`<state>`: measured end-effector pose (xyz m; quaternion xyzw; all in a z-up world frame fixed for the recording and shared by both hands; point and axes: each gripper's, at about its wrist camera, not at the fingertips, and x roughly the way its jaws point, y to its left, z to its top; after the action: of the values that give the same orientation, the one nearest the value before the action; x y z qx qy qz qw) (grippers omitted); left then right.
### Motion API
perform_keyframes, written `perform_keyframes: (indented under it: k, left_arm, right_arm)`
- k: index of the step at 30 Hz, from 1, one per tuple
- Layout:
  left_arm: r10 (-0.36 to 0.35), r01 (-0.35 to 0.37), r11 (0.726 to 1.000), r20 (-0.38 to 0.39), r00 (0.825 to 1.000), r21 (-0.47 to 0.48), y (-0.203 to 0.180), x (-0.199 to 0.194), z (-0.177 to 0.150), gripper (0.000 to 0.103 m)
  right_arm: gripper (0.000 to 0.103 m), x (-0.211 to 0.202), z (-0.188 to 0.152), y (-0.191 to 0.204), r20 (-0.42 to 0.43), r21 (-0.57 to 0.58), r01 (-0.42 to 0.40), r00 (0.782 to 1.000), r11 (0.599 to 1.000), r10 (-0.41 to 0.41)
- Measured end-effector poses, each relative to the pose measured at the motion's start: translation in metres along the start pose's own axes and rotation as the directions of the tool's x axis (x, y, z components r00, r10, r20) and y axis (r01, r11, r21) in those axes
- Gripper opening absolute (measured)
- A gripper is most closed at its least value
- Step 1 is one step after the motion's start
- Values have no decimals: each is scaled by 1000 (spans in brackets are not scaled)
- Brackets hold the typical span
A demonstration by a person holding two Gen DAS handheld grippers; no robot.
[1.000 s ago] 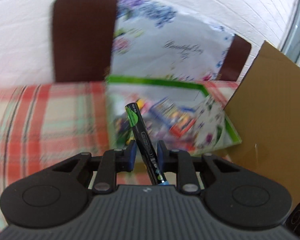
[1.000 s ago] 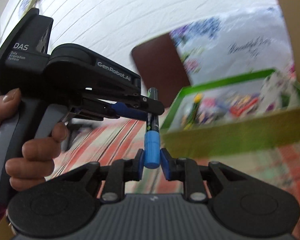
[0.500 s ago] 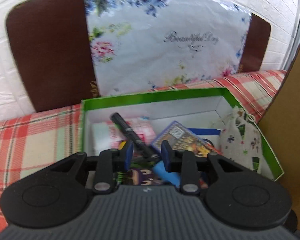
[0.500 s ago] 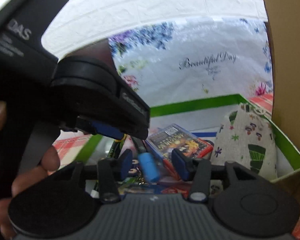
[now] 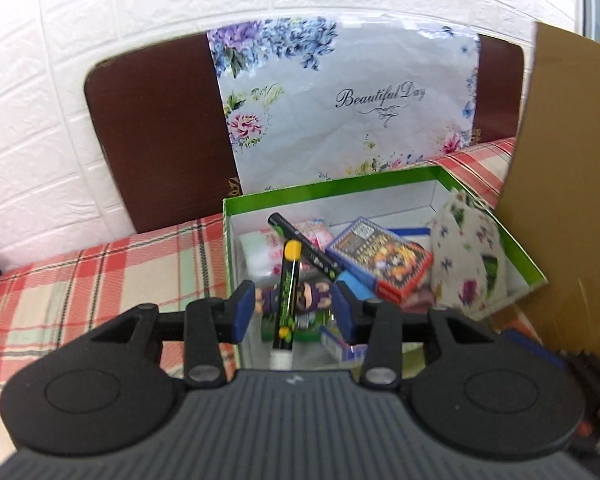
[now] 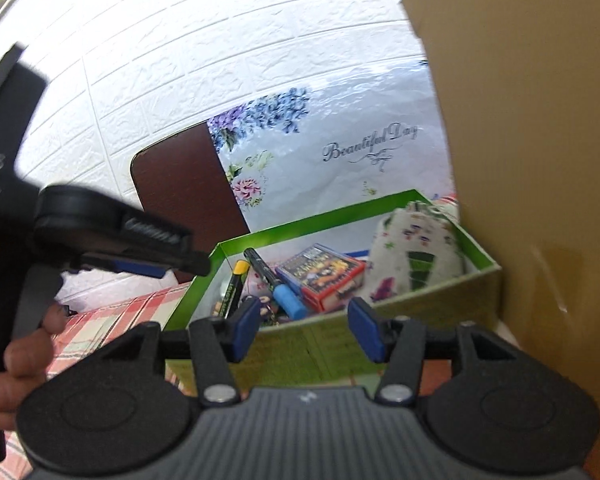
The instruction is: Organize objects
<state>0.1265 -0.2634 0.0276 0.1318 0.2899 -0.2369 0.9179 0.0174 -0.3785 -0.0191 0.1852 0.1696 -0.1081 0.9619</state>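
I am looking along both tools at the green box (image 5: 380,188), which I take as my landmark. It sits on the red plaid tabletop (image 5: 100,276), with a tall sheet of brown cardboard (image 5: 560,184) standing against its right side and a floral bag (image 5: 348,104) reading "Beautiful Day" propped behind it, in front of a dark brown panel (image 5: 156,140).

My left gripper (image 5: 294,312) hangs over the near edge of the green box. Its fingers (image 5: 242,312) are opening, and nothing is pressed between the blue pads; what shows in the gap lies down inside the box. My right gripper (image 6: 306,326) is just outside the box's near wall, its fingers (image 6: 246,326) parted and empty, the green wall showing between them. In the right view the left tool and the hand (image 6: 16,360) holding it are to the left of the box.

Inside the green box, the black marker with the blue cap (image 5: 312,254) lies slanted across the middle, its cap toward the near side. Just left of it is a second marker with a yellow cap (image 5: 287,288), pointing toward the far wall. A colourful card pack (image 5: 384,260) rests right of the markers, and a printed cloth pouch (image 5: 466,256) fills the right end. A purple picture card (image 5: 300,300) and pink packets (image 5: 260,248) lie underneath.
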Motion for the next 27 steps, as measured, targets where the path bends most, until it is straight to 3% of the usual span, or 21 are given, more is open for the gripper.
perform_keyframes:
  k: [3, 9, 13, 17, 27]
  left_arm:
    - [14, -14, 1000, 14, 1000, 14, 1, -18, -11, 52]
    - [60, -61, 998, 35, 998, 28, 2, -51, -34, 73]
    - [67, -67, 998, 35, 997, 7, 7, -68, -46, 84]
    - [76, -76, 997, 40, 996, -20, 15, -84, -58, 95]
    - [82, -80, 993, 28, 996, -88, 33, -110, -90, 101]
  right_arm:
    - [51, -17, -1, -2, -4, 14, 10, 1000, 1000, -10]
    - [58, -51, -4, 4, 19, 5, 18, 1000, 1000, -18]
    - [77, -74, -6, 14, 46, -15, 18, 999, 1000, -17]
    - [78, -92, -8, 22, 68, -34, 14, 998, 999, -12]
    - [81, -123, -18, 39, 92, -64, 10, 996, 998, -4]
